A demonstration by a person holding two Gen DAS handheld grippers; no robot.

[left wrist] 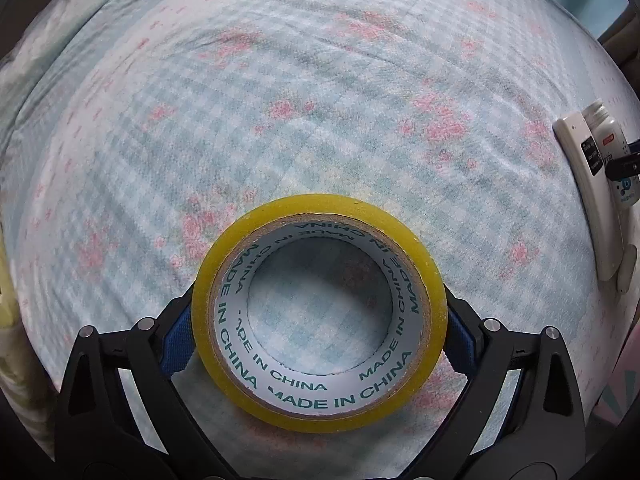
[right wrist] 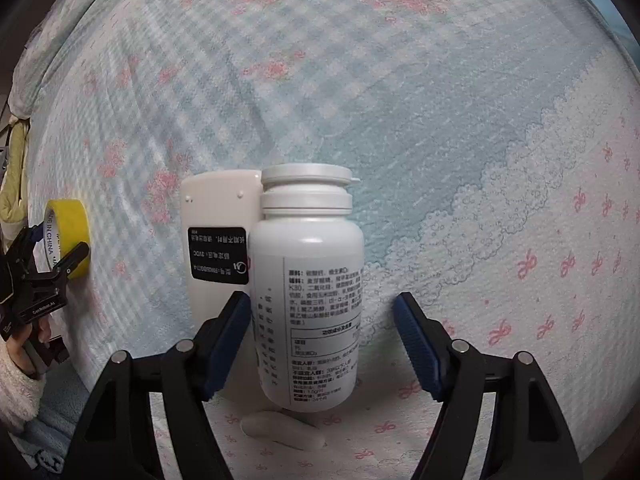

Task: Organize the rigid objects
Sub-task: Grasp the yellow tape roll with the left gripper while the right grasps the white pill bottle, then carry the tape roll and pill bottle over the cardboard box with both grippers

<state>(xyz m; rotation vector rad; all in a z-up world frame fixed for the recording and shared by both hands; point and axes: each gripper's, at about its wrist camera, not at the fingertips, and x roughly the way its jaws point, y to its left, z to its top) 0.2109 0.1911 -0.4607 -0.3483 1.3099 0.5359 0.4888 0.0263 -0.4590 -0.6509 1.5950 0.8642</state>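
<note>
We see the left gripper (left wrist: 318,336) clamped on the yellow tape roll (left wrist: 319,312) on the bed sheet (left wrist: 280,100); right gripper (right wrist: 322,340) half-wide around the white bottle (right wrist: 306,280), left pad touching, beside the remote (right wrist: 218,236).

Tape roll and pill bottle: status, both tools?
Left tool straddles yellow tape roll, pads at its sides. Right tool around white bottle, right pad clear. Remote lies against bottle, crowding the left pad.
</note>
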